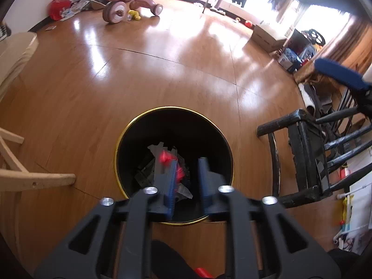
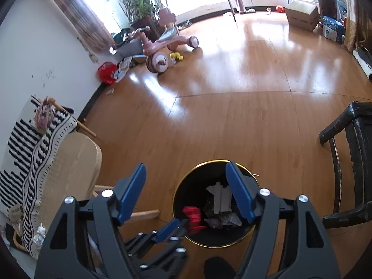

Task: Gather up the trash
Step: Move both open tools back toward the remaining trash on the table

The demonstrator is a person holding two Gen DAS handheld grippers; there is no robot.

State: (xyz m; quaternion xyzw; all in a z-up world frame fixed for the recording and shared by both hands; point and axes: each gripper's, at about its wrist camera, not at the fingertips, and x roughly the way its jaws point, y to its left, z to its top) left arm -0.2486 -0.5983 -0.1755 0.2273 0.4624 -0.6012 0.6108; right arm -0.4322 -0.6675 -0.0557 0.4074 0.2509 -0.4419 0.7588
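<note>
Trash [image 1: 167, 162] lies in the black bin [image 1: 130, 144] below both parted, empty pairs of fingers, left gripper [image 1: 186, 176] and right gripper [image 2: 186, 193].

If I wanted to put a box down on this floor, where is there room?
The wide bare floor between the black bin and the pink tricycle is free. It is crowded along the wall by the red bag, and tight between the bin and the dark chair.

Red trash [image 1: 165, 156] blurred in bin, black chair [image 1: 309, 153] cut off at right edge
</note>
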